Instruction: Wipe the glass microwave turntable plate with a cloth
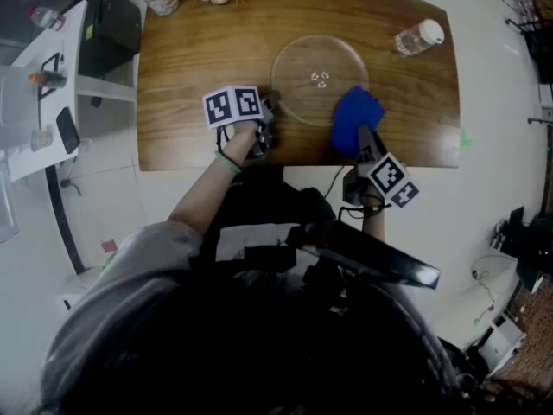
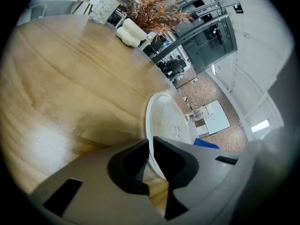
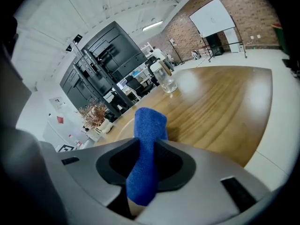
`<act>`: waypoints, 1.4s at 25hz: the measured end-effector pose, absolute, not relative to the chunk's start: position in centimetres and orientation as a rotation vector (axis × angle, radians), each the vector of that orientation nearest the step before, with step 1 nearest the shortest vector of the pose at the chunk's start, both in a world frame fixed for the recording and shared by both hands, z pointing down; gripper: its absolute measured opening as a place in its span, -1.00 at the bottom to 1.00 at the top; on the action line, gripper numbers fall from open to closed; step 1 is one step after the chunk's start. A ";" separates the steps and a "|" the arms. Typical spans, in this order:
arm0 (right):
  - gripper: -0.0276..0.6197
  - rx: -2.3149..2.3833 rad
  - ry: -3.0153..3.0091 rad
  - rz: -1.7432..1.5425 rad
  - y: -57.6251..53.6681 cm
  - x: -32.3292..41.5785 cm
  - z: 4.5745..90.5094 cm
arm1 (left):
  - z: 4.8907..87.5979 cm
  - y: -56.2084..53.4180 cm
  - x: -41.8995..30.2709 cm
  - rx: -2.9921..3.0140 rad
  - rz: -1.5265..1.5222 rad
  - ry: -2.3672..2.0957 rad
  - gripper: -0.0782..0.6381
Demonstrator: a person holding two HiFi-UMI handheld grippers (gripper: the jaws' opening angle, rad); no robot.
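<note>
— What is the left gripper [image 1: 270, 112] doing?
— Pinching the near-left rim of the glass plate [image 1: 298, 63], which is lying flat mid-way along the table [image 1: 190, 50]; bare wood is lying open to its left.
— And the right gripper [image 1: 363, 142]?
— Clamping the blue cloth [image 1: 355, 115]; its long axis is running away from the jaws, its far end overlapping the plate's near-right edge; a bottle [image 1: 419, 37] is lying well apart, rightward.

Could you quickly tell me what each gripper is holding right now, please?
Left gripper: shut on the rim of the glass turntable plate.
Right gripper: shut on the blue cloth.
</note>
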State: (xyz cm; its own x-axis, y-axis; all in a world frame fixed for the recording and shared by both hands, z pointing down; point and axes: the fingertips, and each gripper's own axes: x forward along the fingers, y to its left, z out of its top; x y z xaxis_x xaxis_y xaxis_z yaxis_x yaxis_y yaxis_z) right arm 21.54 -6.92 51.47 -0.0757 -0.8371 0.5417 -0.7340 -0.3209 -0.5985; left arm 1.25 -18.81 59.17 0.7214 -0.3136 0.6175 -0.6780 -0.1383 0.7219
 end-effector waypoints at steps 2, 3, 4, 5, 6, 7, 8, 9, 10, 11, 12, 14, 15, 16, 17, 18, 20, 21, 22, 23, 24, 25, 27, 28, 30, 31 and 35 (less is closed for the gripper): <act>-0.55 -2.043 1.738 -1.371 -5.2 21.6 51.4 | 59.2 -19.0 1.3 1.727 0.372 -0.799 -0.71; -0.55 -2.045 1.735 -1.375 -4.4 21.8 51.4 | 59.2 -19.0 1.4 1.723 0.368 -0.801 -0.71; -0.55 -2.053 1.730 -1.376 -3.5 22.1 51.5 | 59.3 -19.0 1.4 1.719 0.363 -0.803 -0.71; -0.55 -2.062 1.724 -1.375 -2.8 22.5 51.5 | 59.3 -19.1 1.4 1.717 0.356 -0.806 -0.71; -0.55 -2.069 1.714 -1.374 -2.0 22.8 51.5 | 59.3 -19.1 1.4 1.716 0.345 -0.808 -0.71; -0.55 -2.072 1.703 -1.372 -1.3 23.2 51.5 | 59.2 -19.1 1.3 1.715 0.327 -0.808 -0.70; -0.55 -2.072 1.692 -1.371 -0.6 23.5 51.6 | 59.1 -19.1 1.2 1.710 0.299 -0.807 -0.70; -0.55 -2.070 1.681 -1.371 0.1 23.8 51.6 | 59.0 -19.1 1.0 1.696 0.259 -0.811 -0.70; -0.55 -2.069 1.672 -1.371 0.6 24.2 51.6 | 58.9 -19.2 0.7 1.675 0.209 -0.820 -0.70; -0.55 -2.068 1.666 -1.370 1.2 24.6 51.6 | 58.7 -19.1 0.5 1.649 0.152 -0.834 -0.70; -0.55 -2.066 1.665 -1.367 1.6 24.9 51.5 | 58.7 -18.9 0.2 1.622 0.094 -0.849 -0.70; -0.55 -2.058 1.670 -1.365 2.4 25.5 51.5 | 58.6 -17.8 -0.2 1.579 -0.005 -0.870 -0.70; -0.55 -2.051 1.676 -1.364 2.7 25.7 51.5 | 58.6 -17.0 -0.4 1.566 -0.044 -0.878 -0.70; -0.55 -2.041 1.685 -1.363 3.0 25.9 51.4 | 58.5 -16.1 -0.5 1.556 -0.079 -0.885 -0.70; -0.55 -2.031 1.697 -1.361 3.2 25.9 51.4 | 58.6 -15.2 -0.8 1.545 -0.107 -0.894 -0.70; -0.55 -2.019 1.712 -1.360 3.4 26.0 51.4 | 58.6 -14.3 -0.9 1.537 -0.126 -0.904 -0.70; -0.55 -1.995 1.751 -1.357 3.6 26.0 51.3 | 58.8 -12.4 -1.2 1.539 -0.122 -0.924 -0.70; -0.55 -1.984 1.774 -1.354 3.7 26.0 51.2 | 58.9 -11.5 -1.1 1.555 -0.097 -0.931 -0.71; -0.55 -1.972 1.798 -1.351 3.7 26.0 51.1 | 58.9 -10.6 -1.0 1.582 -0.060 -0.937 -0.72; -0.55 -1.958 1.823 -1.348 3.8 25.9 50.9 | 58.8 -9.8 -1.0 1.617 -0.019 -0.944 -0.74; -0.55 -1.944 1.849 -1.346 3.8 25.8 50.9 | 58.6 -9.0 -0.9 1.656 0.021 -0.953 -0.76; -0.55 -1.928 1.875 -1.344 3.8 25.7 50.8 | 58.3 -8.3 -0.9 1.695 0.057 -0.964 -0.76; -0.55 -1.899 1.931 -1.339 3.8 25.4 50.6 | 57.7 -6.8 -0.8 1.764 0.112 -0.989 -0.78; -0.55 -1.886 1.958 -1.335 3.9 25.3 50.6 | 57.3 -6.1 -0.8 1.795 0.131 -0.999 -0.78; -0.55 -1.863 2.010 -1.324 4.2 25.0 50.5 | 56.8 -4.5 -0.6 1.850 0.160 -1.013 -0.78; -0.55 -1.852 2.035 -1.318 4.4 24.8 50.5 | 56.6 -3.6 -0.5 1.873 0.173 -1.018 -0.78; -0.55 -1.793 2.127 -1.314 5.2 23.7 50.7 | 56.2 -0.2 -0.3 1.952 0.239 -1.037 -0.78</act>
State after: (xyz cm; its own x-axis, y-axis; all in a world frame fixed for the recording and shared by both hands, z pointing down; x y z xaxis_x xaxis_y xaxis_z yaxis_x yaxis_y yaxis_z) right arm 23.65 5.16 50.73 -0.3192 -0.8327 0.4525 -0.7771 -0.0433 -0.6278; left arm -0.33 -0.25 56.21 0.6316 -0.5727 0.5226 -0.7437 -0.2572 0.6170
